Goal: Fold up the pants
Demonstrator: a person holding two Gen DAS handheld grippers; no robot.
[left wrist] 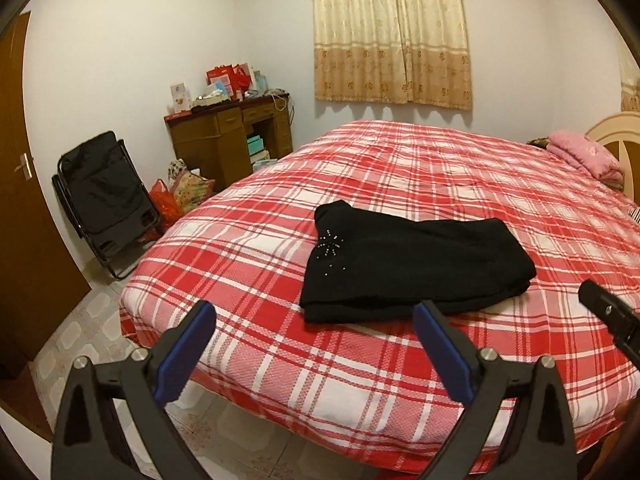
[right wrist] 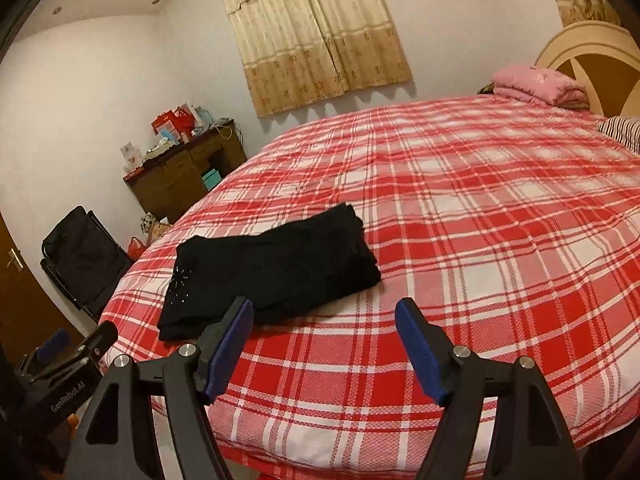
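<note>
Pants (left wrist: 416, 264), black, lie in a folded bundle near the foot edge of the bed (left wrist: 280, 360). The left gripper (left wrist: 314, 344) and right gripper (right wrist: 324, 344) hover just short of that edge, jaws apart, holding nothing. The folding looks finished or nearly so; any next move would be a final tidy or stepping away.

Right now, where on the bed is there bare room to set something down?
Free: the plaid bedspread right of the folded black pants, up to the pink blanket and striped pillow, plus the near strip in front of the pants. Crowded only by the headboard.
</note>
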